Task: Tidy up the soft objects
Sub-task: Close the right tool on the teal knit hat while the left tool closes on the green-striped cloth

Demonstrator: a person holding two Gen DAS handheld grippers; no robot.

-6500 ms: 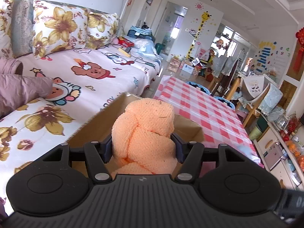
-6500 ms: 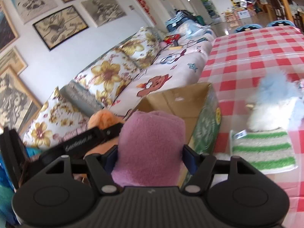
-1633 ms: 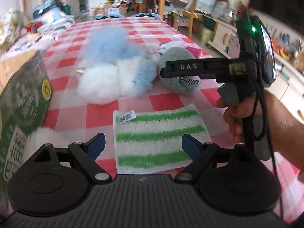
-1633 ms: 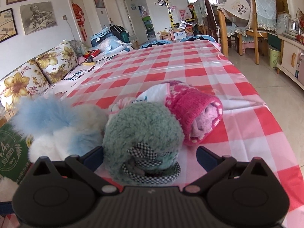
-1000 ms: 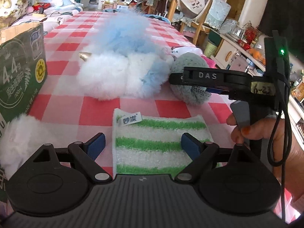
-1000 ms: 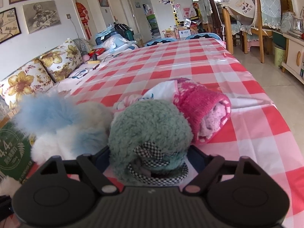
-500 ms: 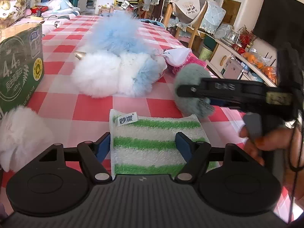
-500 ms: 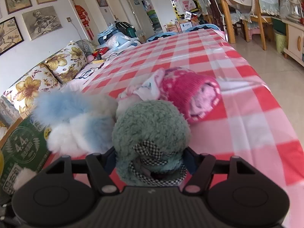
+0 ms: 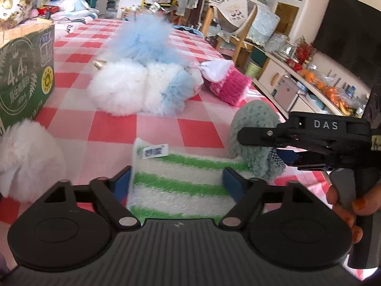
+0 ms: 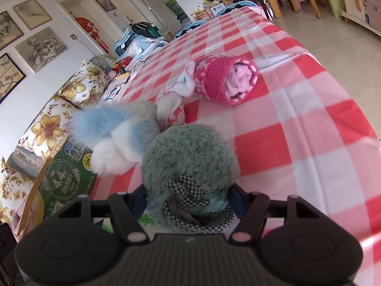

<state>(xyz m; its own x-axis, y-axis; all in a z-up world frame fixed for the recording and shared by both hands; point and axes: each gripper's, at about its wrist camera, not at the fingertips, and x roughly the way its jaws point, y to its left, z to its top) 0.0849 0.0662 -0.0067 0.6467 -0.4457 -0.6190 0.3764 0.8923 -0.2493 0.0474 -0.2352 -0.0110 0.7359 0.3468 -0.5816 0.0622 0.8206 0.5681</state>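
A green-and-white striped cloth (image 9: 178, 174) lies flat on the checked table between the fingers of my left gripper (image 9: 177, 182). Its jaws are opening, and the cloth's left edge stands bunched up beside the left pad. My right gripper (image 10: 188, 200) is shut on a teal fuzzy plush (image 10: 188, 152) with a checked bow. In the left wrist view the teal plush (image 9: 252, 116) hangs in the right gripper (image 9: 262, 147) just over the cloth's far right corner. A white-and-blue fluffy toy (image 9: 138, 88) and a pink knitted roll (image 9: 228, 85) lie farther back.
A green cardboard box (image 9: 23, 78) stands at the table's left edge, with a white fluffy ball (image 9: 26, 157) in front of it. A person's hand (image 9: 357, 205) holds the right gripper's handle. A sofa with flowered cushions (image 10: 71, 88) is beyond the box. The table's right edge drops to the floor.
The right gripper closed on the teal plush, lifted it, rolled, and carried it toward the striped cloth. The left jaws narrowed around the cloth, then widened again.
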